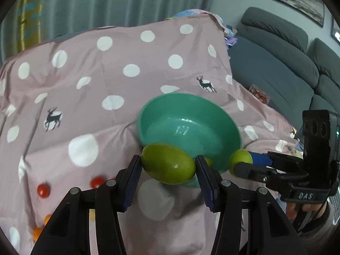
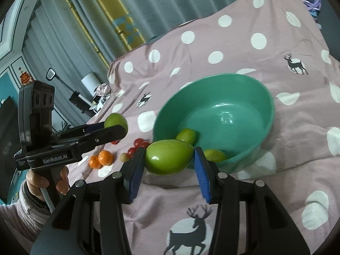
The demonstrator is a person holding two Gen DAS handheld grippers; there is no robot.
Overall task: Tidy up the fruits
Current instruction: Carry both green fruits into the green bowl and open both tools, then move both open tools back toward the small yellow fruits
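Fruit is gripped in both tools at once. An oval, glossy green fruit (image 1: 169,165) is clenched between the blue ribbed pads of the left gripper (image 1: 169,170), held crosswise just at the near rim of a round teal plastic bowl (image 1: 223,114); the long axis spans the pads, presumably so the smooth skin does not slip. A second oval green fruit (image 2: 170,156) is grasped the same way by the right gripper (image 2: 169,159), also near the bowl's front rim. Both are carried clear of the cloth, apparently ready to be released over the rim.

Two smaller round green fruits (image 2: 187,136) already lie inside the bowl against its near wall, so the sorting is judged to be partly done. The bowl rests on a pink polka-dot cloth with deer prints (image 2: 233,42), whose soft folds tilt it slightly. Small red cherry tomatoes (image 2: 139,143) and orange mandarins (image 2: 102,158) are left loose on the cloth, well left of the bowl, not yet collected.
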